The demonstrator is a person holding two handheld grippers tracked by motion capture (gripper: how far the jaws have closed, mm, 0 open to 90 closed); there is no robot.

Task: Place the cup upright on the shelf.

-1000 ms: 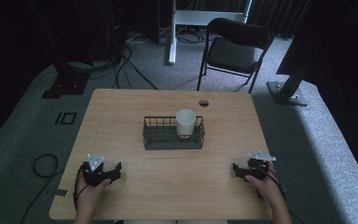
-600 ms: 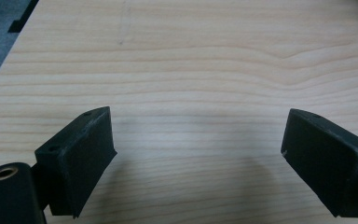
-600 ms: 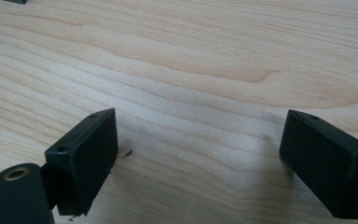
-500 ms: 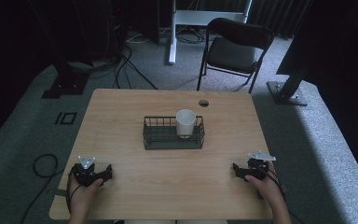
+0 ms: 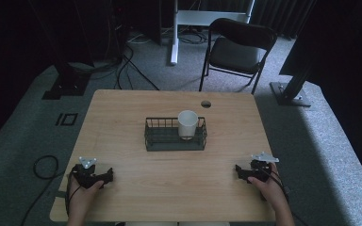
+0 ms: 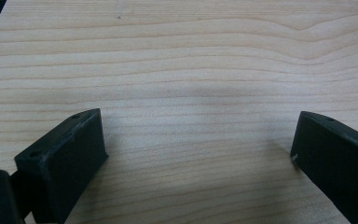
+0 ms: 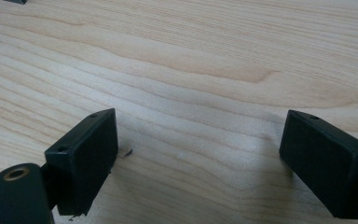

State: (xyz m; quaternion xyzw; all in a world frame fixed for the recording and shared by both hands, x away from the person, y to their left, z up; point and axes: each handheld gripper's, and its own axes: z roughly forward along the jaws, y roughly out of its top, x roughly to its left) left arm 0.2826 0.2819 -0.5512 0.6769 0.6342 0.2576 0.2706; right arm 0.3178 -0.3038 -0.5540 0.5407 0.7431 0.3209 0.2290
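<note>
A dark wire basket stands at the middle of the wooden table, with a white cup upright in its right half. My left gripper rests on the table near the front left corner, held by a hand. Its jaws have just been opening and stand wide apart over bare wood in the left gripper view, with nothing between them. My right gripper lies near the front right corner. It is open too, with bare wood between its fingers. Both grippers are well short of the basket.
A small round hole sits in the table's far edge, right of centre. Behind the table stands a black folding chair. Cables lie on the grey carpet at the left, and dark stand bases flank the table.
My left gripper has shifted a little to the left along the front of the table. The right gripper, basket and cup have stayed put.
</note>
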